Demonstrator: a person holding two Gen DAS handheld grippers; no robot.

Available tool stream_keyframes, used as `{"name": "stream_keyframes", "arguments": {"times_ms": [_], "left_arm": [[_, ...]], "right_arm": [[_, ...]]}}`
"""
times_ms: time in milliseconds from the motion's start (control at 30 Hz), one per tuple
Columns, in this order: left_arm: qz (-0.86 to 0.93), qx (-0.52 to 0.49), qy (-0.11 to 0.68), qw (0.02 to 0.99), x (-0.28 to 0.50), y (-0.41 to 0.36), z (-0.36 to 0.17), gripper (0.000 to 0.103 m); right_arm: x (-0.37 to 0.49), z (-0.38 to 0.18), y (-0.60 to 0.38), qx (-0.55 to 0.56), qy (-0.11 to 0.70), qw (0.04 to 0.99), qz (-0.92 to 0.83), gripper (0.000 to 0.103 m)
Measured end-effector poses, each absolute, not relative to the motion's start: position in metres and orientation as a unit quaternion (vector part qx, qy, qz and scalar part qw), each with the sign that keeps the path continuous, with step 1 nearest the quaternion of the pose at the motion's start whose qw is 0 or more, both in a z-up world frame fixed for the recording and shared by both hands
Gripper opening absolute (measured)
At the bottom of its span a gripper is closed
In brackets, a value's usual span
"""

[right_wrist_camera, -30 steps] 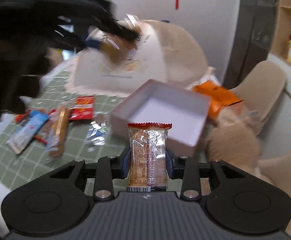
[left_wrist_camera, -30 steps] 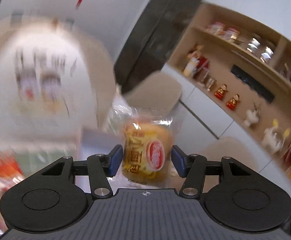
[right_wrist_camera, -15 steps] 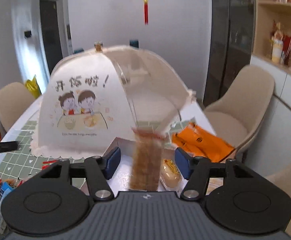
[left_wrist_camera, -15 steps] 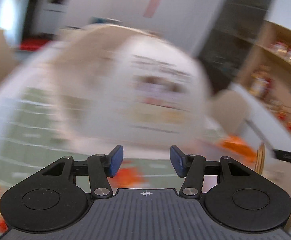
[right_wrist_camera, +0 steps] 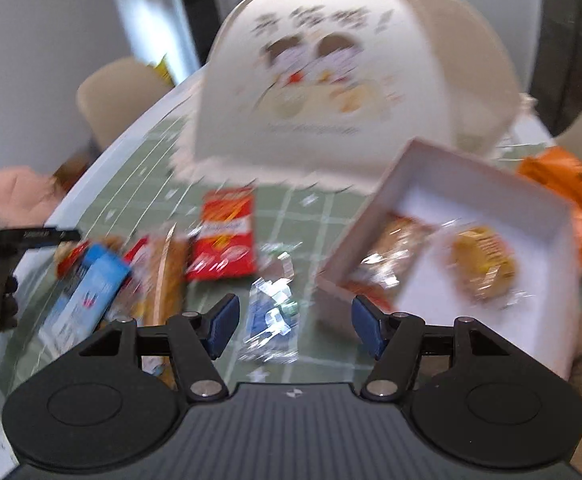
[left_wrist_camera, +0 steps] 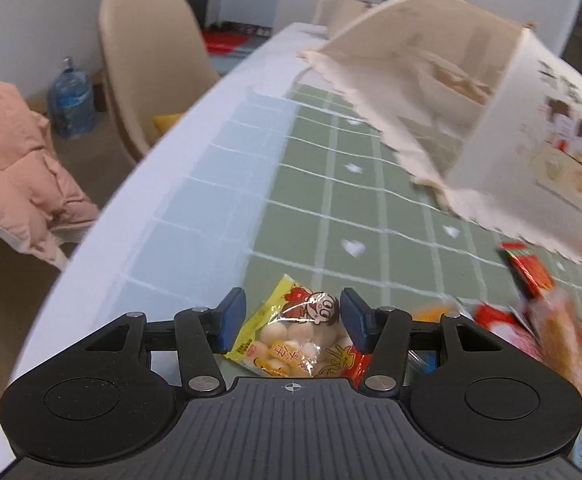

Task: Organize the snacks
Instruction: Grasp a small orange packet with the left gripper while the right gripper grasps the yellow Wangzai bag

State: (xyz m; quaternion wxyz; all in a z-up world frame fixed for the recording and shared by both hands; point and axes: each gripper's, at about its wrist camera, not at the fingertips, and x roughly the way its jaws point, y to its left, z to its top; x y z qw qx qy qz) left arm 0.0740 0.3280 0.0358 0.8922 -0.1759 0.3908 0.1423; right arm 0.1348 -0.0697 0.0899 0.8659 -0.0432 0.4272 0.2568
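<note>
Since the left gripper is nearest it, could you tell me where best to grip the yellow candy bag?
Grip the yellow candy bag across its middle, coming from above. It lies flat on the table between the open left gripper jaws, so they would likely close on its side edges.

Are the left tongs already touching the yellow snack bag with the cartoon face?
Apart. In the left wrist view the left tongs are open, with green tablecloth visible between each blue pad and the yellow snack bag.
</note>
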Motion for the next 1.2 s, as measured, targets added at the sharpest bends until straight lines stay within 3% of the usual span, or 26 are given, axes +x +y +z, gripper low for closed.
{"name": "stream_keyframes", "arguments": {"times_ms": [300,367,433,467,633,900,967,1100,1200], "left_arm": [[0.074,-0.231,0.392,0.887,0.02,0.257,0.035,0.042],[0.062,-0.255,0.395,0.88,0.011,0.243,0.032,0.042],[0.049,-0.279,0.4,0.872,0.004,0.231,0.03,0.042],[0.042,-0.292,0.403,0.866,0.002,0.225,0.029,0.042],[-0.009,-0.306,0.41,0.859,0.0,0.197,0.032,0.042],[-0.027,-0.221,0.387,0.895,-0.013,0.164,0.068,0.042],[0.034,-0.21,0.379,0.901,-0.013,0.172,0.072,0.042],[0.114,-0.29,0.36,0.879,-0.003,0.21,0.069,0.042],[0.126,-0.272,0.351,0.887,0.029,0.227,0.074,0.042]], "right_arm": [[0.142,0.039,-0.026,-0.096,0.448,0.856,0.238,0.061],[0.146,0.029,-0.016,-0.103,0.455,0.853,0.233,0.057],[0.146,0.023,-0.011,-0.101,0.459,0.851,0.234,0.044],[0.143,0.022,-0.009,-0.106,0.452,0.855,0.232,0.044],[0.115,0.026,-0.018,-0.114,0.458,0.844,0.256,0.043],[0.04,0.029,-0.081,-0.134,0.462,0.839,0.254,0.042],[0.031,0.028,-0.098,-0.133,0.46,0.846,0.234,0.042],[0.024,0.028,-0.115,-0.122,0.46,0.854,0.212,0.042],[0.02,0.027,-0.118,-0.11,0.46,0.857,0.204,0.051]]}}
